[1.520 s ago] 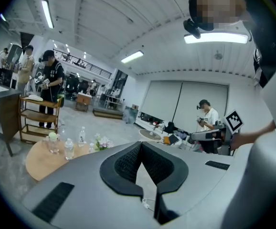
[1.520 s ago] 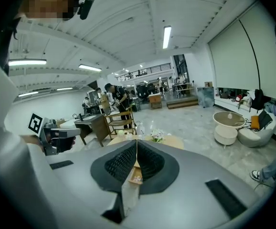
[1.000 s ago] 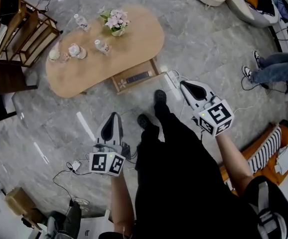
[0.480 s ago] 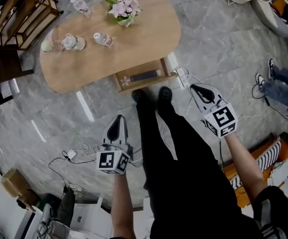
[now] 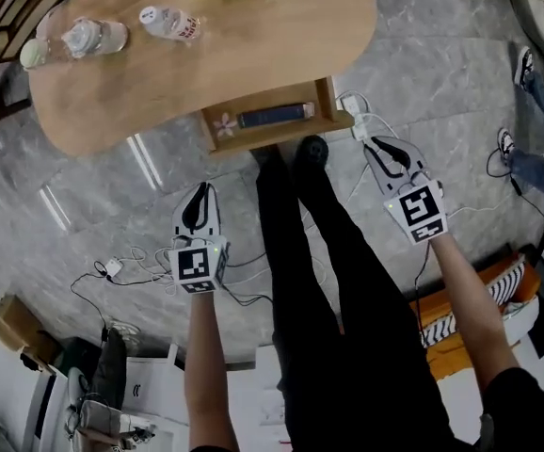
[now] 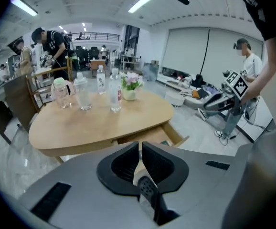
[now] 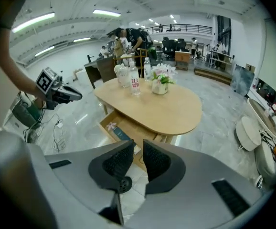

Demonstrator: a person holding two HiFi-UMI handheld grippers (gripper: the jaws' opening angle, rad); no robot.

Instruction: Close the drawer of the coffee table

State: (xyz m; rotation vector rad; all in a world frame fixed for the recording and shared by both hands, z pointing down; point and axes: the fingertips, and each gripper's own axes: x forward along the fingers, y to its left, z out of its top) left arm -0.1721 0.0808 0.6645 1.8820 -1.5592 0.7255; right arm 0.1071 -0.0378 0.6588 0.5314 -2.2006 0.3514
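Observation:
The oval wooden coffee table [image 5: 253,36] stands ahead of me with its drawer [image 5: 272,121] pulled open toward me. A dark flat item [image 5: 274,116] and a small pink flower [image 5: 223,125] lie in the drawer. My left gripper [image 5: 200,188] hangs shut and empty over the floor, below and left of the drawer. My right gripper [image 5: 371,142] is shut and empty, close to the drawer's right corner without touching it. The left gripper view shows the shut jaws [image 6: 140,144] before the drawer [image 6: 150,136]. In the right gripper view the jaws [image 7: 138,144] point at the drawer [image 7: 123,130].
Water bottles [image 5: 170,22], a cup [image 5: 33,53] and a flower pot [image 7: 160,86] stand on the table. The wearer's shoes [image 5: 310,149] are at the drawer front. A white power strip [image 5: 357,125] and cables [image 5: 121,266] lie on the marble floor. Another person's legs [image 5: 540,168] are at the right.
Both grippers have sunk lower and tilted down. The person has stepped up to the table, so the drawer now lies just beyond the shoes. Neither gripper holds anything.

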